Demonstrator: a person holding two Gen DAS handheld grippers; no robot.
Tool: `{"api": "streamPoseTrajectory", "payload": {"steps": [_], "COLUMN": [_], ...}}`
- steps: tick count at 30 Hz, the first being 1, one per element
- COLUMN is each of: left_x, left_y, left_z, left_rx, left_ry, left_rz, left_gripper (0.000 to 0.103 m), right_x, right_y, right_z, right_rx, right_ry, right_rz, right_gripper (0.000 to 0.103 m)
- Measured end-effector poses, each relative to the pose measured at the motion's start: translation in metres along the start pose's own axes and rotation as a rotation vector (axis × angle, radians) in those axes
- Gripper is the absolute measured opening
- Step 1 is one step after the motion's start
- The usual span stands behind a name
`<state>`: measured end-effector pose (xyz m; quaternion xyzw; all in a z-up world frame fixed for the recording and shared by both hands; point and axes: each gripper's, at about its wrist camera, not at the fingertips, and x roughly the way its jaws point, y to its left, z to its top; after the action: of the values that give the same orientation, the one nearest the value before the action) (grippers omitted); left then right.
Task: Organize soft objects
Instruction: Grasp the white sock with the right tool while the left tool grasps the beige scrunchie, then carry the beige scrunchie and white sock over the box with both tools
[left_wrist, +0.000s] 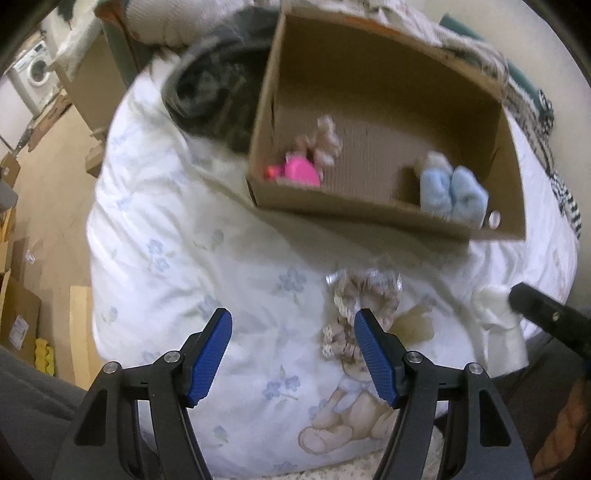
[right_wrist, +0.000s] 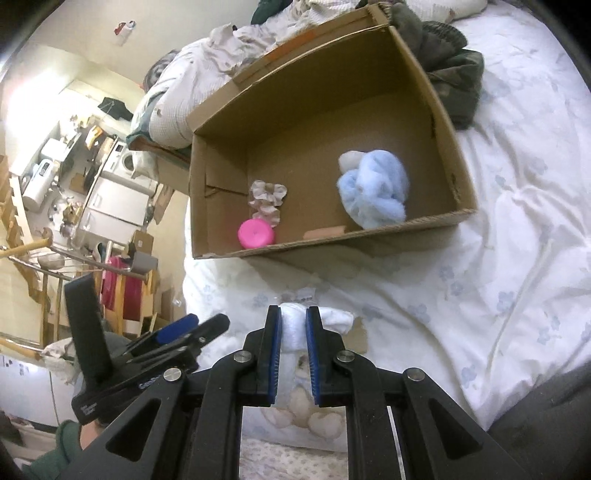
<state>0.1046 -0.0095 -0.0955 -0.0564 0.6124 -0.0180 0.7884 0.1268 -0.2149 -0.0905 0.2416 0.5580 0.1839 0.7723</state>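
A: What is being held in the box (right_wrist: 424, 92)?

B: Three soft things are being kept in it. A blue fleece bundle (right_wrist: 373, 192) is being seen by the right-hand wall, with a pale bit tucked at its top. A beige scrunchie (right_wrist: 266, 201) is lying toward the left, and a pink toy (right_wrist: 255, 233) is being pressed against the near wall just below it. The box is open-topped cardboard, and it is being rested on the duvet (right_wrist: 517, 221).

A: And the claws?

B: The right gripper (right_wrist: 293, 325) is being kept nearly closed on a white sock (right_wrist: 334, 319); the sock is being pinched between the blue pads, in front of the box's near wall and apart from it. The left gripper (left_wrist: 293, 326) is being held wide apart with nothing between its pads.

A: How is the sock being oriented?

B: Its long axis is being run along the fingers, with one end bent off to the right past the tips.

A: Anything else on the bed?

B: A second scrunchie (left_wrist: 364, 295), beige, is being left on the duvet just ahead of the left gripper's right pad. The duvet is white with blue flowers and a printed bear (left_wrist: 347, 410). A dark garment (right_wrist: 454, 74) is being piled behind the box. A washer (left_wrist: 35, 70) and cartons on a wooden floor are being glimpsed off to the side.
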Motion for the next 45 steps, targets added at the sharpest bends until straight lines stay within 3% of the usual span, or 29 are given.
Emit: {"api": "streamPoseTrajectory", "payload": {"steps": [6, 11, 14, 19, 20, 22, 25, 30, 37, 45], "left_x": [0.033, 0.052, 0.063, 0.066, 0.066, 0.065, 0.060, 0.024, -0.026, -0.074], "left_y": [-0.018, -0.036, -0.042, -0.047, -0.047, -0.049, -0.047, -0.042, -0.035, -0.026], "left_z": [-0.013, -0.016, -0.017, -0.016, -0.015, -0.014, -0.016, -0.024, -0.027, 0.003], "left_rx": [0.066, 0.109, 0.130, 0.151, 0.151, 0.161, 0.153, 0.129, 0.119, 0.190], "left_ry": [0.157, 0.202, 0.215, 0.182, 0.170, 0.166, 0.161, 0.094, -0.017, -0.141], "left_rz": [-0.076, -0.103, -0.082, -0.053, -0.057, -0.074, -0.082, -0.100, -0.048, -0.024], "left_gripper": [0.066, 0.066, 0.066, 0.064, 0.058, 0.021, 0.013, 0.012, 0.012, 0.012], "right_x": [0.007, 0.014, 0.015, 0.020, 0.022, 0.023, 0.024, 0.022, 0.018, -0.004], "right_y": [-0.004, -0.008, -0.014, -0.013, -0.011, -0.010, -0.011, -0.010, -0.004, 0.000], "right_z": [0.002, 0.003, 0.004, 0.003, 0.003, 0.003, 0.002, 0.002, 0.000, 0.010], "right_rx": [0.027, 0.026, 0.044, 0.043, 0.039, 0.035, 0.039, 0.038, 0.020, 0.033], "right_ry": [-0.003, 0.017, 0.026, 0.040, 0.042, 0.044, 0.044, 0.037, 0.016, -0.043], "right_rz": [0.015, 0.011, 0.010, 0.001, -0.001, -0.007, -0.013, -0.016, -0.018, 0.029], "right_gripper": [0.015, 0.015, 0.015, 0.015, 0.015, 0.015, 0.015, 0.015, 0.015, 0.015]}}
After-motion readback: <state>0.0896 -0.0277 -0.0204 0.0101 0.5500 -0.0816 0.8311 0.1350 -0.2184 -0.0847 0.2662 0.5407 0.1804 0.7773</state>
